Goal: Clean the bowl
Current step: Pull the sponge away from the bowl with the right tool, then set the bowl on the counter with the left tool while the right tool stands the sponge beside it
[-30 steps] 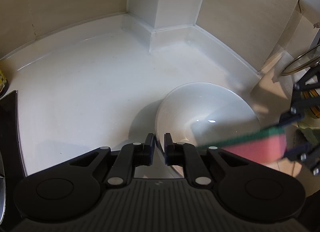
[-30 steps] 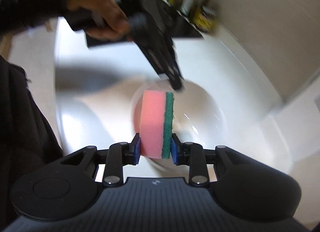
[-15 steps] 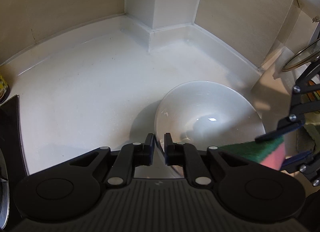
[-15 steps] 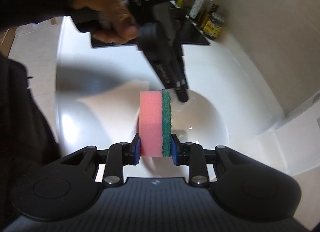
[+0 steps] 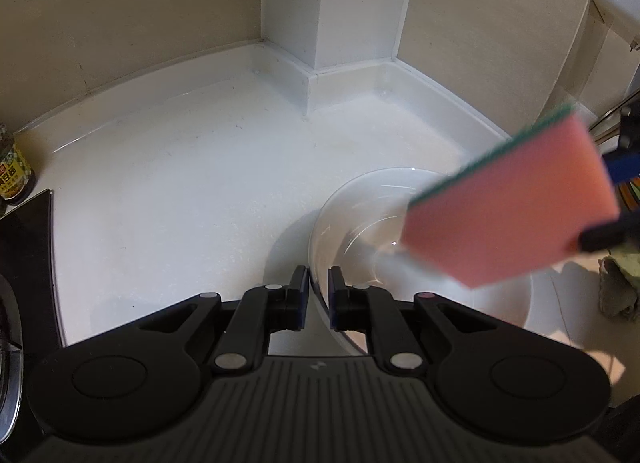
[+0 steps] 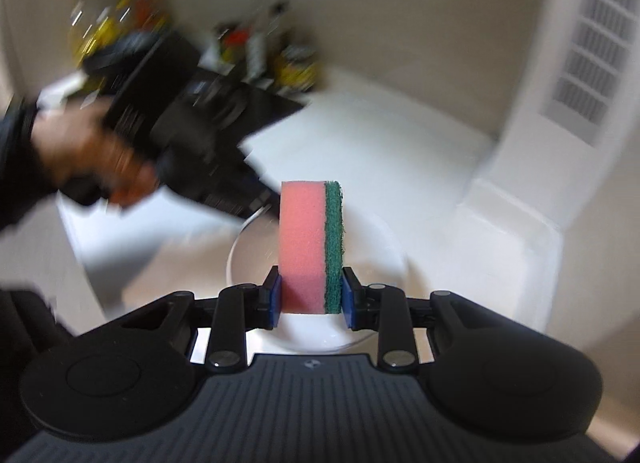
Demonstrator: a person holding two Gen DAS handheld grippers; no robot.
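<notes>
While the left gripper (image 5: 319, 295) pinches the near rim of the white bowl (image 5: 360, 231), its two fingers are drawn in close, one outside the wall and one inside, with the rim caught between them. That bowl sits on the white counter (image 5: 180, 191), near the corner where a white boxed column (image 5: 332, 23) with two grey vents meets the beige wall.

Over on the other side, the right gripper (image 6: 311, 299) is clamped on a sponge (image 6: 310, 243), pink foam with a green scouring layer on its right face, standing upright between the blue pads (image 6: 274, 299). Seen from the left wrist, the sponge (image 5: 512, 211) hangs tilted above the far right part of the bowl, blurred; whether it touches the bowl I cannot tell.

A labelled jar (image 5: 12, 171) stands at the counter's left edge beside a black hob (image 5: 28, 231). From the right wrist, the person's left hand (image 6: 88, 155) shows blurred around its tool, with a smear of bottles (image 6: 280, 51) behind it.
</notes>
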